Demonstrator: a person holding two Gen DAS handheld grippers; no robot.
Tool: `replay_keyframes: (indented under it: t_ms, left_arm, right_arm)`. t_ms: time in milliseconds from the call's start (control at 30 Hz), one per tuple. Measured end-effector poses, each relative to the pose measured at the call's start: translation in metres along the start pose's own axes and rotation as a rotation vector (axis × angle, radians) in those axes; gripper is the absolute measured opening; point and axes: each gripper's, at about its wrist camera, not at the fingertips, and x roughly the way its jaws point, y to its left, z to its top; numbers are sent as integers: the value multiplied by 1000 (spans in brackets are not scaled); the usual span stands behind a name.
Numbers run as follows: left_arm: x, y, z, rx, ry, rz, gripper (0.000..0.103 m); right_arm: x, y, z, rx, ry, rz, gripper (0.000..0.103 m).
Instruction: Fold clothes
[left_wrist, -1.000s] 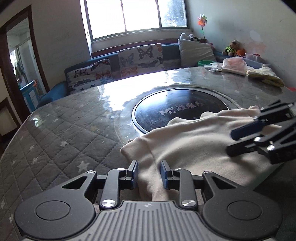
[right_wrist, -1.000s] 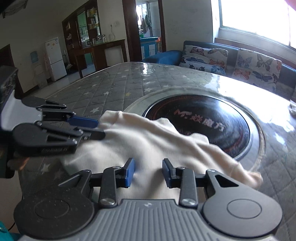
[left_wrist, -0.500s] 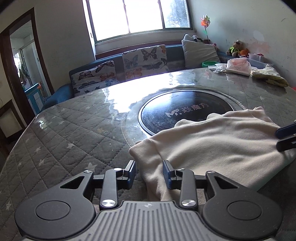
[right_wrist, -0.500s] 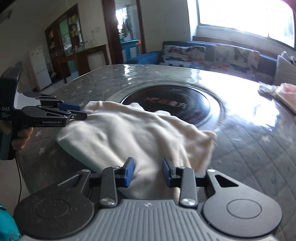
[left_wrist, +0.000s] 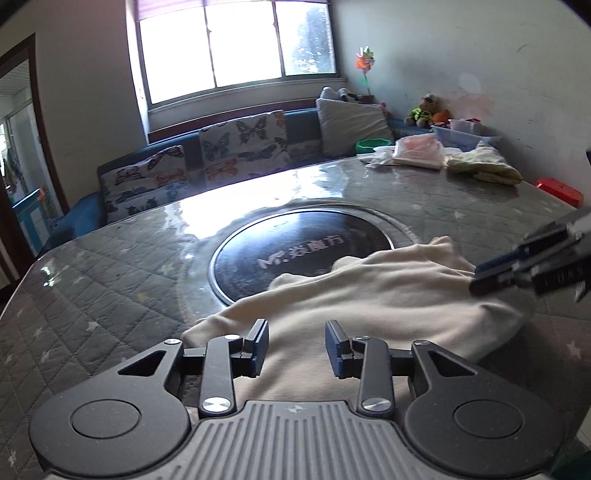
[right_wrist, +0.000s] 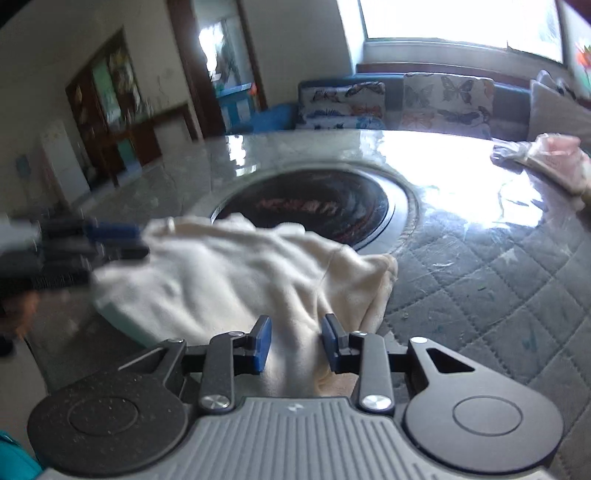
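A cream garment (left_wrist: 369, 299) lies bunched on the quilted table, partly over the black round inset. It also shows in the right wrist view (right_wrist: 236, 284). My left gripper (left_wrist: 296, 345) is open over the garment's near left edge, cloth between the jaws. My right gripper (right_wrist: 295, 343) is open over the garment's near right part, a raised fold between the jaws. The right gripper appears blurred at the right of the left wrist view (left_wrist: 524, 266). The left gripper appears blurred at the left of the right wrist view (right_wrist: 85, 247).
The grey quilted table (left_wrist: 92, 280) has a black round inset (left_wrist: 303, 247) at its centre. Bagged pink and yellow clothes (left_wrist: 443, 155) lie at the far right, with a red box (left_wrist: 559, 190). A butterfly-cushion sofa (left_wrist: 207, 162) stands behind.
Both grippers have shifted over the garment. The right one has swung right and lower, and the garment's right edge is now bunched up near it. Both stay open.
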Motion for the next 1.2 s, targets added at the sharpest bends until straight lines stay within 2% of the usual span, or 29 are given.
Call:
replay_keyframes:
  t_ms: [133,233,400,500,633,800,1000,1100,1200]
  left_arm:
    - [4,-15,-1,27,8,-47,38]
    - [8,-25,-2,46,14,-74,38]
    - [14,-33,-9,62,45,-86,38]
    - [15,-33,-12,58,54,-89,38]
    - [14,-32,-9,50,52,-87,38]
    - [11,-25,-12,35,62,-77,40]
    - [3,-11,-14,-15,57,-65,45]
    - [1,0,-16,-78,69,-58,45]
    - [-3,11,-23,-137,84,-47,45]
  right_arm:
    - [-13,-7,-2,5,-14,-56,29]
    - [-11,-3,-6,-28,5,-67,22]
    - [-7,-2,-9,-66,14,-116,21]
    - [-10,1,1,-86,-22,-113,21]
    - [6,10,15,-121,-33,-68,21]
    - [45,18,22,-163,14,-53,23]
    - [45,11,26,-131,-10,-83,24]
    - [47,14,30,-142,-26,-73,25]
    - [59,13,32,-135,-6,-66,26]
